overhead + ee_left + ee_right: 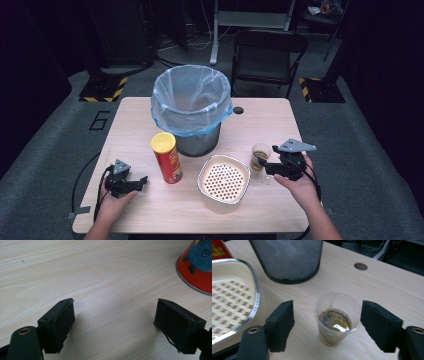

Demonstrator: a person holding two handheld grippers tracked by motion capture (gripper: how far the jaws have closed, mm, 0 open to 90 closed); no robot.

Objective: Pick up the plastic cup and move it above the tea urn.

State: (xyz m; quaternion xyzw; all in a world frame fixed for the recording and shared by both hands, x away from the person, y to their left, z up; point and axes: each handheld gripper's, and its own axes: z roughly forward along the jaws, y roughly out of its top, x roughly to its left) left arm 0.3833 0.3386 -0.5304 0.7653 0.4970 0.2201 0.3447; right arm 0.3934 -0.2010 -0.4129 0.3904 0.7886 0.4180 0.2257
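Pale wood table (260, 120), items listed from my side outward.

1. Left gripper (141, 182): resting low at the near left, in a hand (114, 202). In the left gripper view its jaws are spread wide over bare wood, nothing between them; I log it as released.
2. Right gripper (264, 165): near right, in the other hand (299, 184). In the right gripper view its jaws stand apart on either side of the cup (336, 319), neither pad touching it that I can see; released.
3. Strainer bowl (223, 179): cream, perforated base, near centre, between the two grippers.
4. Cup: clear plastic, upright, some brownish liquid in the bottom, just right of the bowl.
5. Can (166, 157): red tube with yellow lid, upright, left of the bowl and just in front of the bin.
6. Bin (192, 109): black mesh, lined with a pale blue bag, upright at table centre.
7. Hole (238, 110): in the tabletop, right of the bin.
8. Chair (267, 55): dark, folding, on the floor beyond the far edge.
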